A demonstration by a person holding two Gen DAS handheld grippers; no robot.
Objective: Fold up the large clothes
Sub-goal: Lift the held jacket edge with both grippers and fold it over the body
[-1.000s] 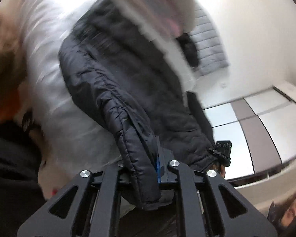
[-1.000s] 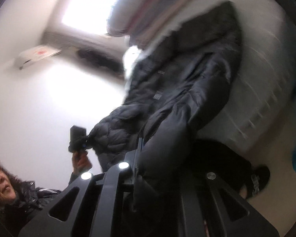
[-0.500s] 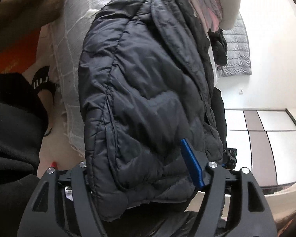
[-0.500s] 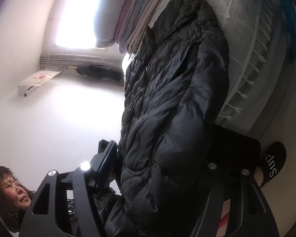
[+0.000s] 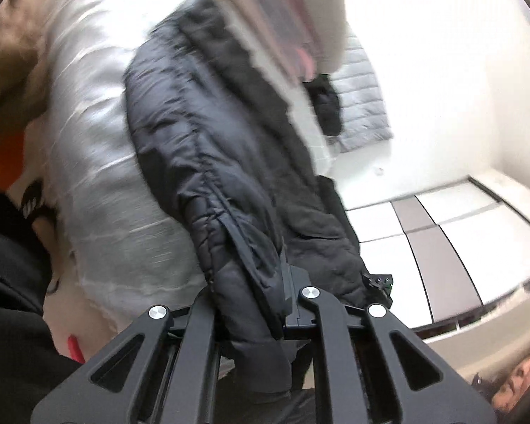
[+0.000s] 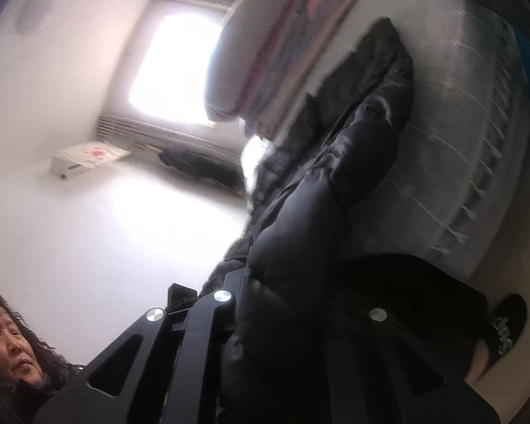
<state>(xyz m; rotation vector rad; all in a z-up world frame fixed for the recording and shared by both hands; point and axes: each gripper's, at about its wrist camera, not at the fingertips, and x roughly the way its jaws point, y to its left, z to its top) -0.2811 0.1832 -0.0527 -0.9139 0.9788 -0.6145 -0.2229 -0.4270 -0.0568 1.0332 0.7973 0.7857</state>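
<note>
The jacket (image 5: pixel 201 162) was quilted black cloth with a slight sheen. The bedspread (image 5: pixel 95 148) was pale woven cloth, fringed. The left claw (image 5: pixel 254 304) was matt black plastic with shiny metal screws.

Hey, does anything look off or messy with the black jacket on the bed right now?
Nothing damaged. The black puffer jacket lies bunched on the bed, its hem pinched in both the left gripper and the right gripper.

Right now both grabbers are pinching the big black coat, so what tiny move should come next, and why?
Probably lift both ends together and carry them up the bed. The left gripper and right gripper are each shut on the black coat, whose lower end hangs off the bed.
</note>
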